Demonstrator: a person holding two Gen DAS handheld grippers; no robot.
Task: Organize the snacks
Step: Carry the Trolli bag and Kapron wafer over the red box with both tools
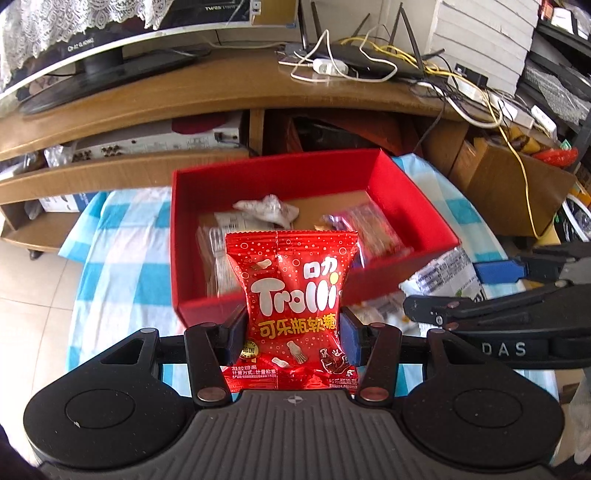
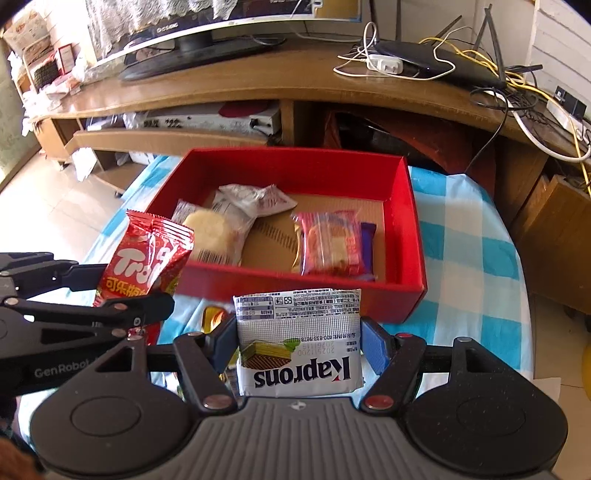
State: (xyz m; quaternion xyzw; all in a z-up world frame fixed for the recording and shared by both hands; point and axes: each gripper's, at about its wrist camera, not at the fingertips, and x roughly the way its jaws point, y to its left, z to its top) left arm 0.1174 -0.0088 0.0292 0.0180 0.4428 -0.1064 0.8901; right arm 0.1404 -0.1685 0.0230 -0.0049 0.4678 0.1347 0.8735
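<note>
Left gripper [image 1: 293, 328] clamps red foil Trolli gummy packet [image 1: 295, 314]; right gripper [image 2: 299, 343] clamps white Kaprons wafer packet [image 2: 299, 347]. Open red cardboard box [image 2: 402, 236] has bare floor centrally between wrapped snacks.

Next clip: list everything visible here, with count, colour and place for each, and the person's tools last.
Box: 1, red, on the checked cloth.
Packets in box: about five, white, clear, pink and purple, on its cardboard floor.
Trolli bag: 1, red, in the left tool.
Kaprons wafer: 1, white, in the right tool.
Cloth: 1, blue-and-white check, under the box.
TV: 1, black, on the wooden stand.
Router: 1, black, on the stand's right, among cables.
Left tool: 1, black, blue pads, before the box.
Right tool: 1, black, blue pads, before the box.
</note>
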